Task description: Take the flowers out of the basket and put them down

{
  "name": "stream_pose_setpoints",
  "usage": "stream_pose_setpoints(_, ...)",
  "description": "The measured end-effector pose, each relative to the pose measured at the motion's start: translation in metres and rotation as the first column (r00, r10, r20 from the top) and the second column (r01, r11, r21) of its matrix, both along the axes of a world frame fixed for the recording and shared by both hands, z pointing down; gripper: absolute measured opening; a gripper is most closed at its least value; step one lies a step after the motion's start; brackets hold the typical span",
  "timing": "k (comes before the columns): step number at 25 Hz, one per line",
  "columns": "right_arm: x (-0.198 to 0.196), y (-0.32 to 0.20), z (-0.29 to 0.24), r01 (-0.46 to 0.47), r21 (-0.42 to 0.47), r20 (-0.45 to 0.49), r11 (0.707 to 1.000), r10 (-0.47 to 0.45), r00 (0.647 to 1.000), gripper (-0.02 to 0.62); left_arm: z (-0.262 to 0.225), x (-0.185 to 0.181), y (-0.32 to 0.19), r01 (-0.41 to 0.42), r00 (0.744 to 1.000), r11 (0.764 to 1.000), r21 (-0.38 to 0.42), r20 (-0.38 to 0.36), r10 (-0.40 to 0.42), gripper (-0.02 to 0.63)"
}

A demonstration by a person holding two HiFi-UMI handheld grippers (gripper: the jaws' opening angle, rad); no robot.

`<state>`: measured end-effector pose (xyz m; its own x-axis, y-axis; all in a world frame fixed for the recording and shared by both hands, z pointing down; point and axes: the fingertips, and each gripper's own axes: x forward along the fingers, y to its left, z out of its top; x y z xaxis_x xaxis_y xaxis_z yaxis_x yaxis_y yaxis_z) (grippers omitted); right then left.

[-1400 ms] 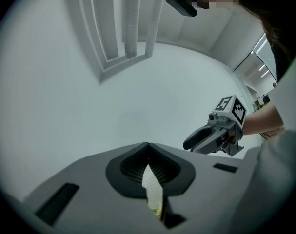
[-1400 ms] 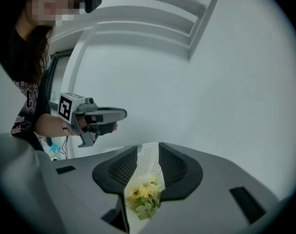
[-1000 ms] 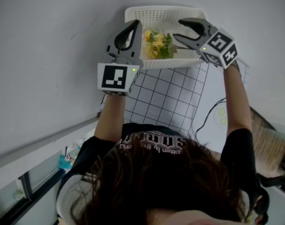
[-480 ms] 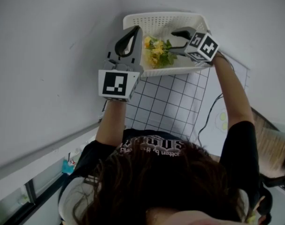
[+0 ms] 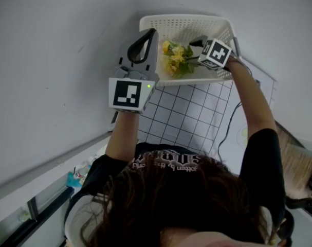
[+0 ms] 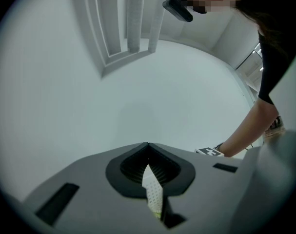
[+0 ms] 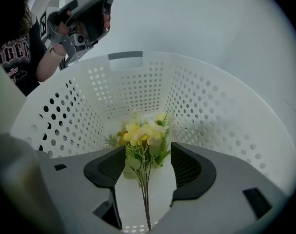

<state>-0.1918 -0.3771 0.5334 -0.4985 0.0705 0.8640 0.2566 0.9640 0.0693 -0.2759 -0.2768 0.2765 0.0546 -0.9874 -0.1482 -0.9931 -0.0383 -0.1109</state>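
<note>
A white perforated basket [image 5: 186,20] is held up against the wall. Yellow flowers with green leaves [image 5: 175,59] lie inside it. My left gripper [image 5: 147,35] is shut on the basket's left wall, and a strip of that perforated wall [image 6: 152,194] shows pinched between its jaws [image 6: 148,147]. My right gripper [image 5: 197,41] points down into the basket. Its jaws have just been opening and stand wide [image 7: 148,152]. The flowers [image 7: 140,133] lie on the basket floor, their thin stems running between the pads without touching them. The basket wall [image 7: 211,111] rises around them.
A white wire grid panel [image 5: 186,112] hangs on the wall just under the basket, with a dark cable [image 5: 225,130] beside it. The person's head [image 5: 176,199] fills the bottom of the head view. A window ledge [image 5: 42,174] runs at lower left.
The right gripper has dropped from the basket's rim down into it, tipped steeply downward and spread its jaws wider over the flower stems. The left gripper kept its hold on the basket.
</note>
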Motion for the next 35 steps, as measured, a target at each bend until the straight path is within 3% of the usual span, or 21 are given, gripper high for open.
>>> stream_pose_setpoints(15, 0.008, -0.009, 0.058, -0.058, -0.063, -0.169, 0.996, 0.047, 0.984, 0.301, 0.008, -0.003, -0.01, -0.026, 1.0, 1.0, -0.016, -0.004, 0.026, 0.002)
stream_pose_setpoints(26, 0.018, 0.004, 0.09, -0.042, -0.109, -0.269, 0.993, 0.011, 0.963, 0.299, 0.011, -0.003, -0.014, -0.035, 0.999, 0.999, -0.018, -0.013, 0.035, 0.002)
stream_pose_setpoints(29, 0.018, 0.009, 0.089, 0.0, -0.116, -0.278, 0.993, -0.032, 0.96, 0.281, 0.01, -0.003, -0.015, -0.035, 0.999, 0.999, -0.017, -0.016, 0.035, 0.002)
stream_pose_setpoints(35, 0.015, 0.013, 0.083, -0.005, -0.142, -0.266, 0.99, -0.033, 0.964, 0.171, 0.011, -0.002, -0.015, -0.033, 0.999, 0.999, -0.018, -0.018, 0.033, 0.003)
